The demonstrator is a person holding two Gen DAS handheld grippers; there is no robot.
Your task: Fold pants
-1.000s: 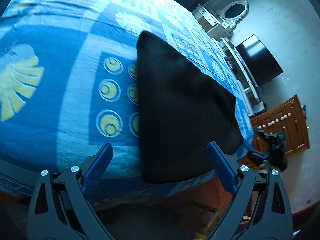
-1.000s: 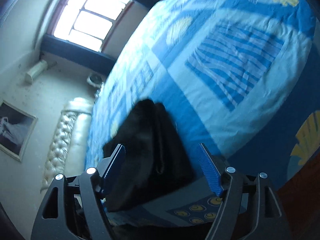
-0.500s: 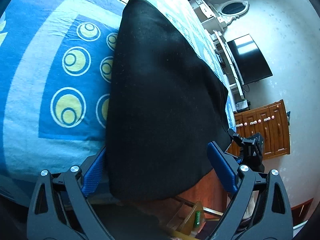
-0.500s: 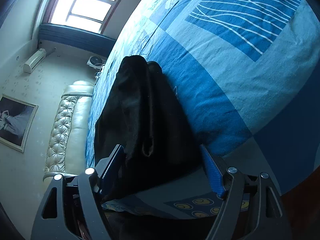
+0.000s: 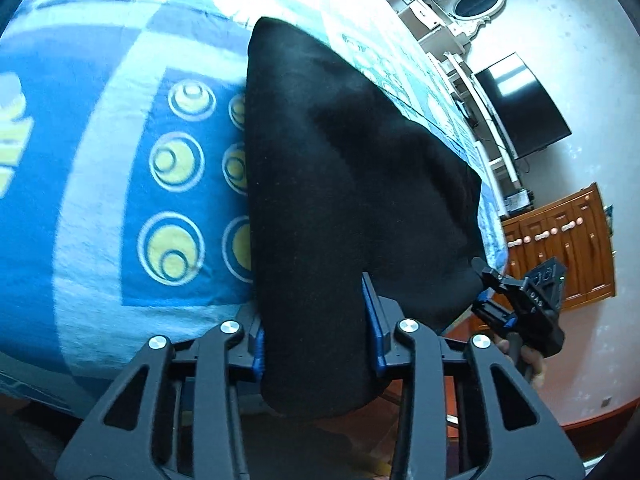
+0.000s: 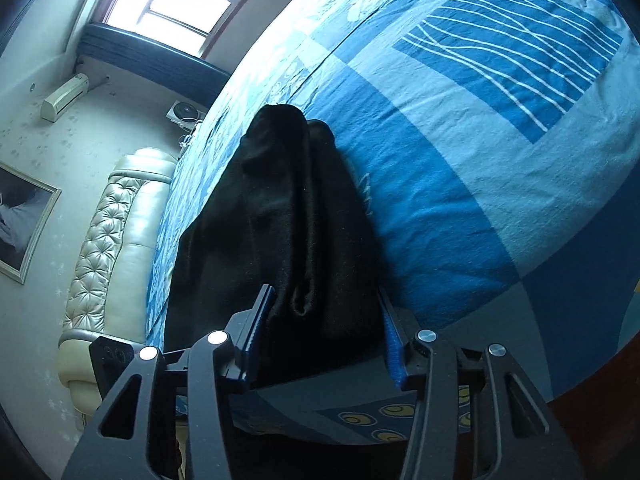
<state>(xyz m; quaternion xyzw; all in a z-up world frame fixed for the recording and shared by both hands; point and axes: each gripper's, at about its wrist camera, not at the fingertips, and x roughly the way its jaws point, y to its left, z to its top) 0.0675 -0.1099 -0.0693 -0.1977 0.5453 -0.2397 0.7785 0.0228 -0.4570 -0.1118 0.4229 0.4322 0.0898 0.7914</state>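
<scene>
The black pants [image 5: 340, 184] lie along the near edge of the bed [image 5: 100, 208], their near end hanging a little over that edge, already doubled into a long dark band. From the left: the left gripper [image 5: 316, 320] has just been closing, and its blue pads now press on the near left corner of the cloth, so it grips the pants there. To the right, the right gripper [image 6: 326, 332] has also just been closing on the other near corner; thick folds fill the gap, and the pads [image 6: 394, 348] appear to bear on them, so I judge it a grip, though a looser one.

The step in hand looks like securing both near corners before carrying that end over toward the far end. To do it well, each grip should take every layer, not just the top one. Both hands should lift together, level, and keep the edge taut between them, so the fold lands square. The heaped folds on the right could slip out.
</scene>
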